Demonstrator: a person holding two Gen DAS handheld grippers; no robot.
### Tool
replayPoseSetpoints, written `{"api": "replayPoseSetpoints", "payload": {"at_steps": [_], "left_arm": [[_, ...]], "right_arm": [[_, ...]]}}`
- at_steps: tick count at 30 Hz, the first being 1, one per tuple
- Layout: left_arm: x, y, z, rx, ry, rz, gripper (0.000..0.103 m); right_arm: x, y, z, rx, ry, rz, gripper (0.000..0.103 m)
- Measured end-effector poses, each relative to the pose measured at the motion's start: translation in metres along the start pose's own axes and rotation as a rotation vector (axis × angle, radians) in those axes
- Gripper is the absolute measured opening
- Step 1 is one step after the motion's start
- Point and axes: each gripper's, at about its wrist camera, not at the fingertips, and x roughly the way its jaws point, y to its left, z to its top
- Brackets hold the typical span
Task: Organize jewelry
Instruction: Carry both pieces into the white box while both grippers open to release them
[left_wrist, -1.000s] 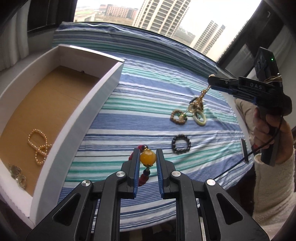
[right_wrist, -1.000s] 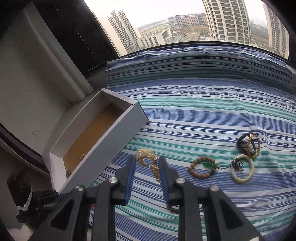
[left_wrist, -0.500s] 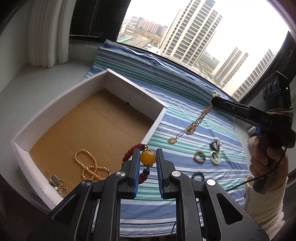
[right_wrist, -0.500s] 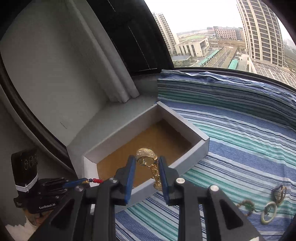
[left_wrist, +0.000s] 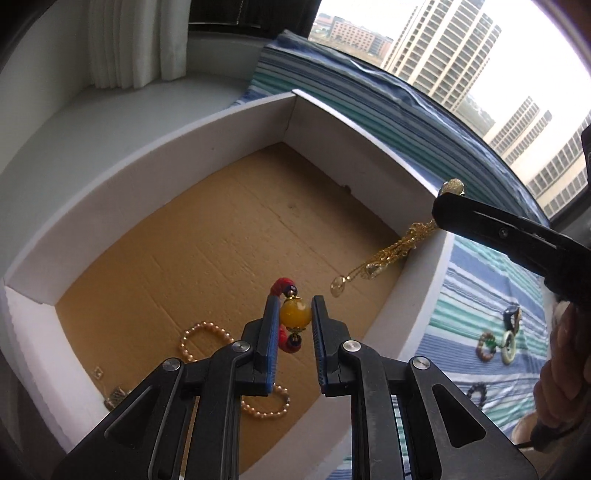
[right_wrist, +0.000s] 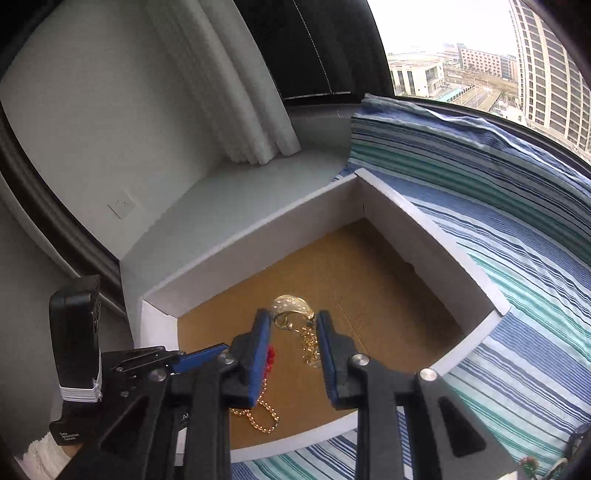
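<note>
My left gripper (left_wrist: 294, 313) is shut on the amber bead of a red beaded bracelet (left_wrist: 294, 314), hanging over the brown floor of the white box (left_wrist: 155, 177). My right gripper (right_wrist: 292, 328) is shut on a gold necklace (right_wrist: 291, 308); its chain dangles down over the box's (right_wrist: 436, 240) floor. In the left wrist view the right gripper (left_wrist: 448, 199) reaches in over the box's right wall, with the gold necklace (left_wrist: 384, 258) trailing below it. A pearl strand (left_wrist: 199, 336) and small metal pieces (left_wrist: 116, 395) lie on the box floor. The left gripper (right_wrist: 207, 356) shows at lower left in the right wrist view.
The box sits at the left edge of a blue and green striped cloth (left_wrist: 491, 266). On the cloth to the right lie a green-and-wood bead bracelet (left_wrist: 487, 345), a pale jade ring (left_wrist: 509, 350) and a dark bead bracelet (left_wrist: 478, 391). A window ledge and white curtain (right_wrist: 236, 110) stand behind.
Both grippers have swung left from over the striped cloth to over the open box, each still holding its piece. The gold necklace now hangs inside the box walls.
</note>
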Motion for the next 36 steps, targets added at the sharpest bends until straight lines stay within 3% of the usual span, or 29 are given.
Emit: {"api": "replayPoseSetpoints", "payload": {"at_steps": [5, 7, 8, 9, 12, 18, 24, 29, 36], "left_arm": [[0.032, 0.003, -0.01, 0.022, 0.031, 0.087, 0.018], [0.03, 0.004, -0.013, 0.033, 0.013, 0.123, 0.034], [0.025, 0.005, -0.015, 0.035, -0.002, 0.125, 0.047], [0.018, 0.005, -0.017, 0.038, -0.022, 0.126, 0.056], [-0.009, 0.0, -0.025, 0.063, -0.088, 0.135, 0.069], [-0.065, -0.031, -0.057, 0.142, -0.225, 0.091, 0.091], [-0.076, -0.073, -0.104, 0.214, -0.247, -0.055, 0.099], [-0.062, -0.106, -0.144, 0.283, -0.202, -0.125, 0.099], [-0.046, -0.126, -0.196, 0.29, -0.097, -0.175, 0.099]], "right_arm": [[0.046, -0.018, -0.016, 0.012, 0.063, -0.081, 0.028], [0.049, -0.025, -0.021, 0.036, 0.052, -0.1, 0.041], [0.047, -0.029, -0.022, 0.048, 0.039, -0.107, 0.044], [0.041, -0.033, -0.024, 0.06, 0.023, -0.115, 0.045], [0.015, -0.036, -0.023, 0.062, -0.043, -0.164, 0.047], [-0.066, -0.026, -0.044, 0.013, -0.2, -0.228, 0.075], [-0.118, -0.02, -0.108, -0.015, -0.266, -0.327, 0.078], [-0.147, -0.023, -0.184, -0.016, -0.291, -0.458, 0.077], [-0.173, -0.033, -0.283, 0.108, -0.302, -0.51, 0.078]]}}
